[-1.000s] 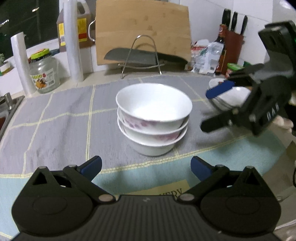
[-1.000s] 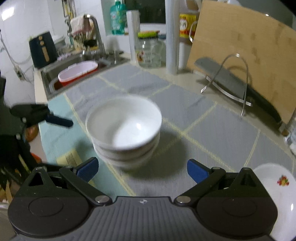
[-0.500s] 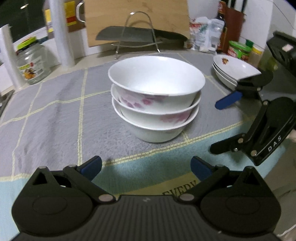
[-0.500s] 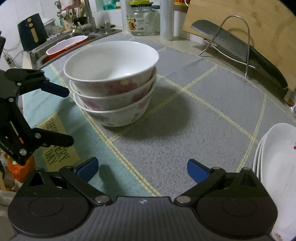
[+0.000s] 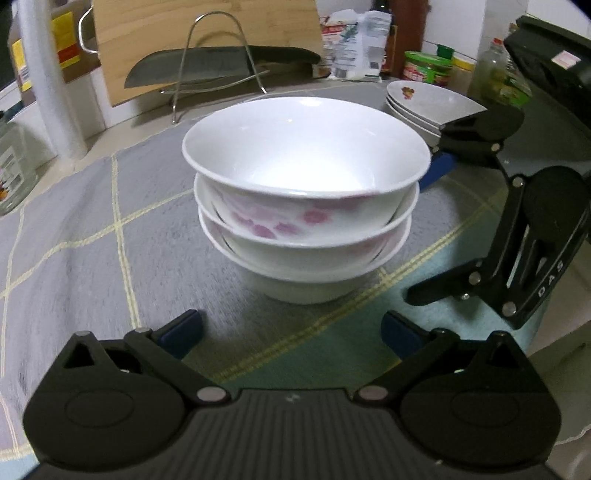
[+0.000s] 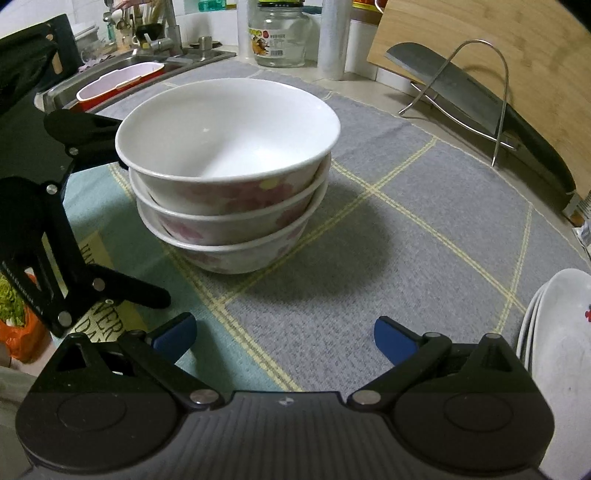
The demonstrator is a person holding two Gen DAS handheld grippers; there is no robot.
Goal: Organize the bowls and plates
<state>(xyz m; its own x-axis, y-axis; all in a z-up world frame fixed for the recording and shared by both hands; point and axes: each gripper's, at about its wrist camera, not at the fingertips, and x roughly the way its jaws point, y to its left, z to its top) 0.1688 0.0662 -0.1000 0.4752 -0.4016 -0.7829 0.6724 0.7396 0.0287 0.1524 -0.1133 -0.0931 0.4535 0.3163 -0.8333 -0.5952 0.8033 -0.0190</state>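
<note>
A stack of three white bowls (image 5: pixel 306 206) with pink flowers stands on the grey checked mat (image 5: pixel 92 236); it also shows in the right wrist view (image 6: pixel 229 177). My left gripper (image 5: pixel 291 332) is open and empty, just in front of the stack. My right gripper (image 6: pixel 284 334) is open and empty, close to the stack's other side. Each gripper shows in the other's view, the right one (image 5: pixel 517 221) beside the bowls and the left one (image 6: pixel 55 221) likewise. A stack of white plates (image 5: pixel 428 103) sits at the far right, and shows in the right wrist view (image 6: pixel 557 350).
A cleaver on a wire rack (image 5: pixel 218 70) leans before a wooden cutting board (image 5: pixel 192 40) at the back. A glass jar (image 6: pixel 280 33) and paper rolls stand by the sink (image 6: pixel 122 81). Jars and bottles (image 5: pixel 428 66) crowd the back right.
Both grippers have moved in closer to the bowl stack, which now looms larger in both views. Both stay open.
</note>
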